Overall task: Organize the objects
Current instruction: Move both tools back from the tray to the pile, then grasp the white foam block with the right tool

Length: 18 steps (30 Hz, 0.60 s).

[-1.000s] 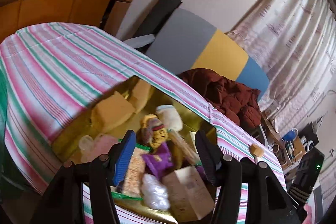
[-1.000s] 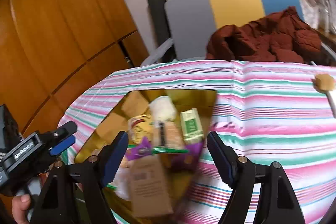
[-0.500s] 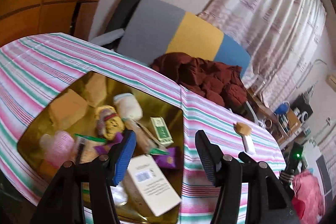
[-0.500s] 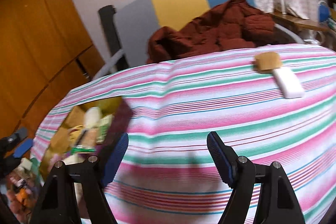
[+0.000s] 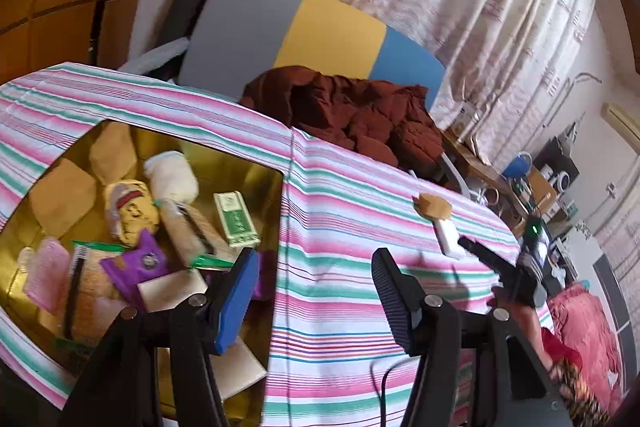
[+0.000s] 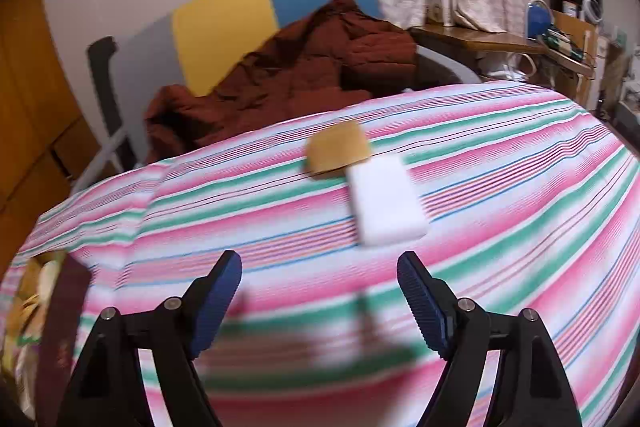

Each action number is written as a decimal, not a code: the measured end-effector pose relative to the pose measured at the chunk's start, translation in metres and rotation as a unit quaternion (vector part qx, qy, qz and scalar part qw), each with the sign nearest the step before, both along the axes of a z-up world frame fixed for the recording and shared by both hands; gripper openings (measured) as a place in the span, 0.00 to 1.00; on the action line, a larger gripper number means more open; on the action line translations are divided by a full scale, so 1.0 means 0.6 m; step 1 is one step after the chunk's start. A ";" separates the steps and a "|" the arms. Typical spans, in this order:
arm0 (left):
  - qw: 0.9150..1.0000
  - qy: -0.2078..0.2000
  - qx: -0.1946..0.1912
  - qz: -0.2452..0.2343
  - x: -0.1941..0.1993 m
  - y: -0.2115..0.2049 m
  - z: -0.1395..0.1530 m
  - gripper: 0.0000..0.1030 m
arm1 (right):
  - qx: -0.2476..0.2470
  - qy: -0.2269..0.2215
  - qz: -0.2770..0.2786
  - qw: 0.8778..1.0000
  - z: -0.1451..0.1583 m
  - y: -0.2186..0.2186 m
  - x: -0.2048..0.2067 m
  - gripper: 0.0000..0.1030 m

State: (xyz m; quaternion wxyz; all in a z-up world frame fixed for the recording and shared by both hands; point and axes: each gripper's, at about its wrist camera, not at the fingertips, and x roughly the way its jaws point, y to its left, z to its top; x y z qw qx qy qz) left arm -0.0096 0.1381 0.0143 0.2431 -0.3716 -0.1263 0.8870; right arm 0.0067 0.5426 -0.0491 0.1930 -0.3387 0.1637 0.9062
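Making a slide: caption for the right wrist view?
Right gripper, jaws opening and empty, above a striped tablecloth, facing a white block and tan block.

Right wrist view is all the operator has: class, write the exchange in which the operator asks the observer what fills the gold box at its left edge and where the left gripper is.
Operator: What is in the gold box?
Observer: The left wrist view shows packets, among them a green-and-white carton and a purple foil sachet.
Operator: Where is the left gripper?
Observer: The left gripper hangs open and empty over the box's right wall.
Operator: Can you see my gripper from there?
Observer: Yes, the right gripper points at the white rectangular block beside the tan square sponge.
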 end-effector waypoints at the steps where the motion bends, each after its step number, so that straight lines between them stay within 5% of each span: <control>1: 1.000 -0.002 -0.004 -0.005 0.001 0.009 -0.002 0.58 | 0.004 -0.006 -0.005 1.000 -0.002 0.012 -0.007 0.79; 18: 0.997 -0.027 -0.048 -0.063 0.006 0.104 -0.028 0.58 | 0.037 -0.083 0.011 0.996 -0.056 0.095 -0.109 0.80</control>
